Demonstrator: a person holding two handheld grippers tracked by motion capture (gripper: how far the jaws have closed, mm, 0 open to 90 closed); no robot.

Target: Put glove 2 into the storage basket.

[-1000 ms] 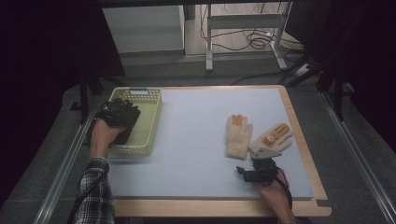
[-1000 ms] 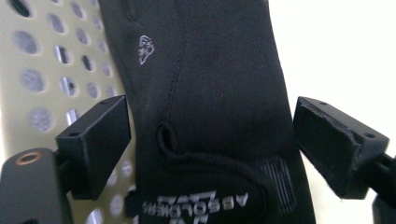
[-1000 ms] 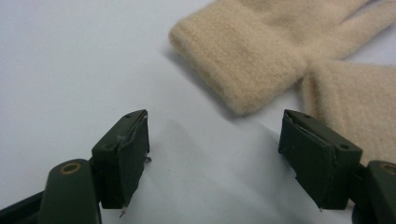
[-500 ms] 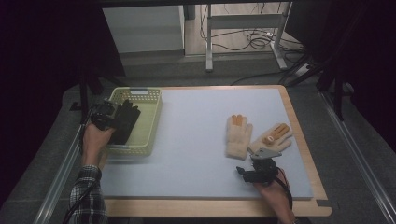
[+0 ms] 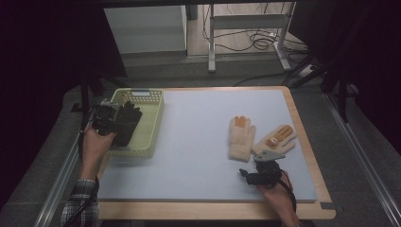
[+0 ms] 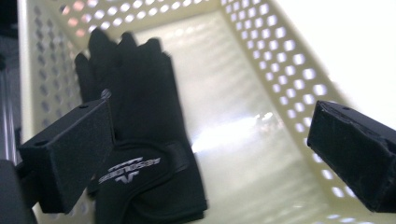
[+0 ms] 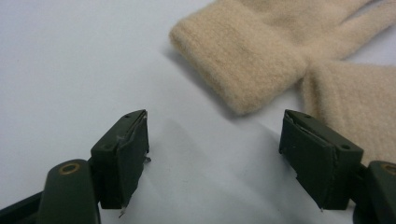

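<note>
At the left, my left gripper hung wide open over the black fabric gloves already lying in the pale-yellow perforated plastic basket. Two beige knitted gloves remained on the table's right, just beyond my open right gripper.

Black glove: smooth matt synthetic cloth. Beige gloves: fuzzy knit. Basket: glossy perforated plastic; bench matt, with a wood edge.
</note>
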